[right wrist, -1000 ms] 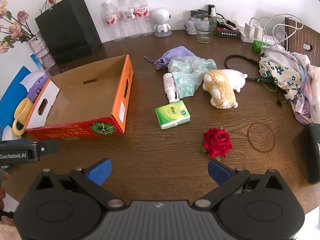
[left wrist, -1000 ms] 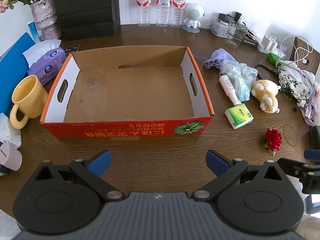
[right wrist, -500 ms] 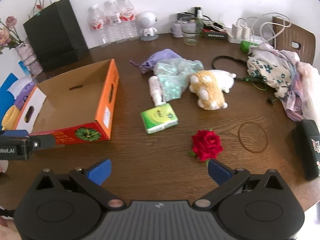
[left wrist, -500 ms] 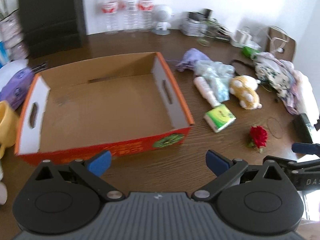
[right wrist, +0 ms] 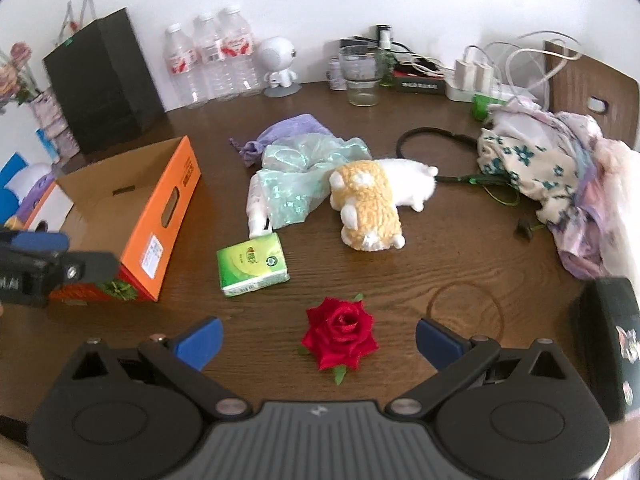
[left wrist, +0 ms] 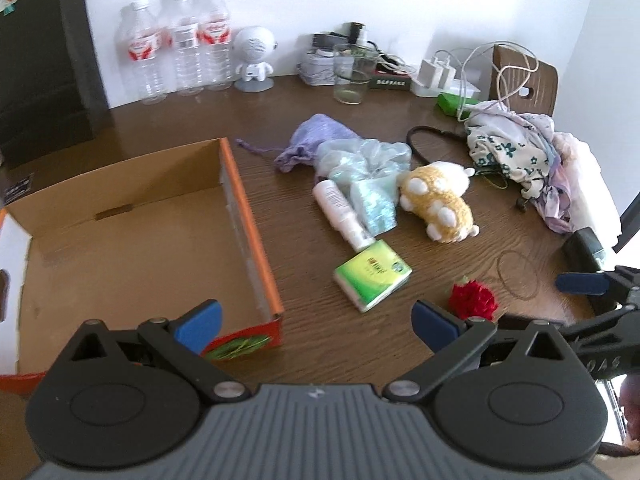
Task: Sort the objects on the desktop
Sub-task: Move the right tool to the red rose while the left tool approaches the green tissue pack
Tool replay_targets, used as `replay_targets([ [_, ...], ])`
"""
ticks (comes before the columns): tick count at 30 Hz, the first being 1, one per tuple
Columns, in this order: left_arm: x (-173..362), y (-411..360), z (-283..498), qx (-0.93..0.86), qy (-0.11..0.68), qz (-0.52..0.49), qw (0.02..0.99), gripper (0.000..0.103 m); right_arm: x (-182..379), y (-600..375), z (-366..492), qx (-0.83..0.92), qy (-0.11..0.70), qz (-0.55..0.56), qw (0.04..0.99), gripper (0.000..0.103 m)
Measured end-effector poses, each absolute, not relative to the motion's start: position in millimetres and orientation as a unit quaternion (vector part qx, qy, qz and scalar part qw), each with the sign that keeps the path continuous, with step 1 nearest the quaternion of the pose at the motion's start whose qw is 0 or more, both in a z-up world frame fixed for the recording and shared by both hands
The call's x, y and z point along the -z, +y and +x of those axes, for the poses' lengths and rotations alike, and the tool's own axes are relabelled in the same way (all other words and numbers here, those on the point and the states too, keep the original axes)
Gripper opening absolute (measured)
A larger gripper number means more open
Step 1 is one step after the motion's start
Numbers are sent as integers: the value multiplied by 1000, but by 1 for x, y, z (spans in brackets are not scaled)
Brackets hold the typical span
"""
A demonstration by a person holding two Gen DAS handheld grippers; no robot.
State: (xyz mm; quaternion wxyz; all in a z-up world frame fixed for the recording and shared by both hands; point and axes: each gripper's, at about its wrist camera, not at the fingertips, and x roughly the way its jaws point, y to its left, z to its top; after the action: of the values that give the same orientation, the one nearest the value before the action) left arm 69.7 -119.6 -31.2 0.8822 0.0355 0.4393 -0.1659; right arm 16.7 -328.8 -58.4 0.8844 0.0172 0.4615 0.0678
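Both grippers empty, jaws wide apart. Right gripper (right wrist: pixel 316 338) hovers low over the wooden table (right wrist: pixel 460 256), the red rose (right wrist: pixel 340 334) sitting right between its blue fingertips (right wrist: pixel 200 338), not touched. Left gripper (left wrist: pixel 316 320) hangs over the near right corner of the cardboard box (left wrist: pixel 248 208), one fingertip over the box interior, the other over bare table near the rose (left wrist: pixel 472 302).

Box is open-topped, orange-rimmed, nothing visible inside. Everything to sort lies right of the box:
- green tissue pack (right wrist: pixel 252 264) closest to the box, just beyond the rose
- white bottle (left wrist: pixel 340 208) touching the far end of the tissue pack, partly under the pale green organza bag (right wrist: pixel 296 184)
- purple drawstring pouch (right wrist: pixel 284 132) behind the organza bag, touching it
- yellow-and-white plush toy (right wrist: pixel 372 200) just right of the organza bag
- brown hair tie (right wrist: pixel 464 314) flat on the table, right of the rose
- black headband (right wrist: pixel 432 136) behind the plush, running to the floral cloth pile (right wrist: pixel 552 176)

Far from the box, along the wall: three water bottles (right wrist: pixel 212 64), a white robot figurine (right wrist: pixel 278 60), a glass (right wrist: pixel 362 76).
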Motion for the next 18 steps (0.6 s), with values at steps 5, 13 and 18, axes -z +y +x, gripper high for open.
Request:
replay_targets([
  [5, 46, -147, 77, 176, 443, 58, 877, 103, 71, -347, 27, -89, 457, 3, 885, 103],
  [13, 63, -177, 85, 190, 443, 76, 873, 103, 91, -366, 40, -105, 468, -21, 877, 103],
  [18, 73, -189, 91, 190, 444, 89, 871, 103, 97, -371, 46, -123, 467, -35, 875, 98],
])
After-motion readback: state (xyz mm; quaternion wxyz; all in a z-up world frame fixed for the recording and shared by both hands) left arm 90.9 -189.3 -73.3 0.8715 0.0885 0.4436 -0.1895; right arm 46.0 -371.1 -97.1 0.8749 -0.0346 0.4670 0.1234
